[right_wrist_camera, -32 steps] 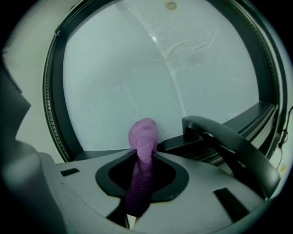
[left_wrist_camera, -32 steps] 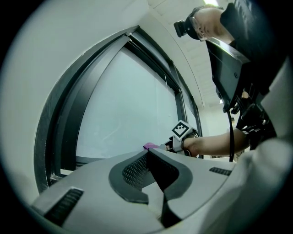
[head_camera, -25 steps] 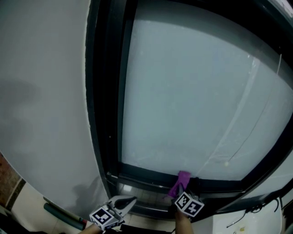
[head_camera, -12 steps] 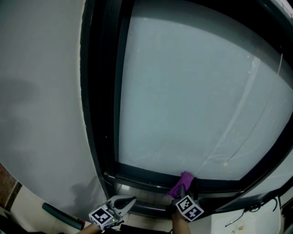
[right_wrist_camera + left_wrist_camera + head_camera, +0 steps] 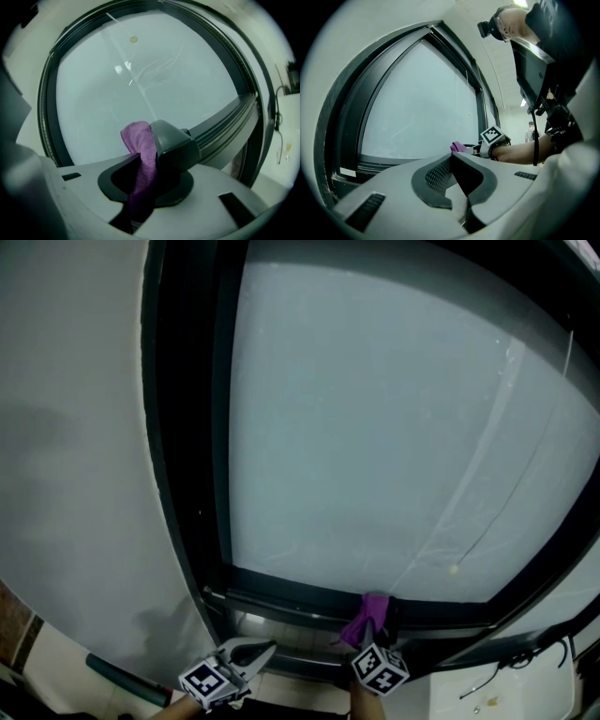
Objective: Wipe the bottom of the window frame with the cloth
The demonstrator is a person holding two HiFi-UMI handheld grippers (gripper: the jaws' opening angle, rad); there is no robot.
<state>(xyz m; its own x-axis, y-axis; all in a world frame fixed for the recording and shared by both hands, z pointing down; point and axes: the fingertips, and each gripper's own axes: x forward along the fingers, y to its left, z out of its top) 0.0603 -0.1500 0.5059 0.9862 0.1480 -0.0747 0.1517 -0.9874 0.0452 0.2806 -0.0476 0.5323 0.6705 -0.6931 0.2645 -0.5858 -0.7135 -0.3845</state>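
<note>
The head view looks from close above, steeply down over the frosted pane to the bottom rail, with the left tongs and right tongs at its lower edge. The left gripper view sits low, facing rightward along that rail, and catches the right tongs and the cloth. The right gripper view faces the pane closely. All three share pane and rail.

Grey wall left; frosted pane pale, evenly lit; reddish-brown tile at bottom-left corner.
</note>
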